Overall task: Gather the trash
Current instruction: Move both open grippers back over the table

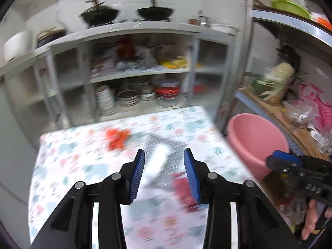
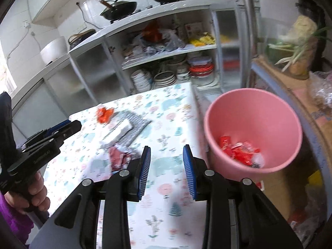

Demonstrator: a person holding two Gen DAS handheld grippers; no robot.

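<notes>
Some red wrappers (image 2: 238, 151) already lie in the pink bucket (image 2: 290, 124) beside the counter (image 2: 166, 186), so collection is judged partly done; an orange wrapper (image 2: 104, 114) near the far edge, a dark red wrapper (image 2: 118, 158) mid-counter and a white packet (image 2: 122, 129) on grey foil remain, while left gripper (image 1: 164, 174) and right gripper (image 2: 167, 172) hover with jaws apart, empty

1. The pink bucket (image 2: 253, 128) looks like smooth matt plastic.
2. The red wrappers (image 2: 238, 151) inside it are glossy, crinkled foil or film.
3. The table cover (image 2: 166, 108) is a smooth printed sheet with a slight sheen.
4. The orange wrapper (image 2: 104, 114) at the far side is shiny and creased.
5. The right gripper (image 2: 167, 166) has ribbed blue pads (image 2: 145, 166) on matt black plastic arms with bright metal pins.
6. The left gripper (image 1: 164, 170) has the same finish.
7. The woks (image 2: 120, 9) on the far counter are dark metal, semi-glossy.
</notes>
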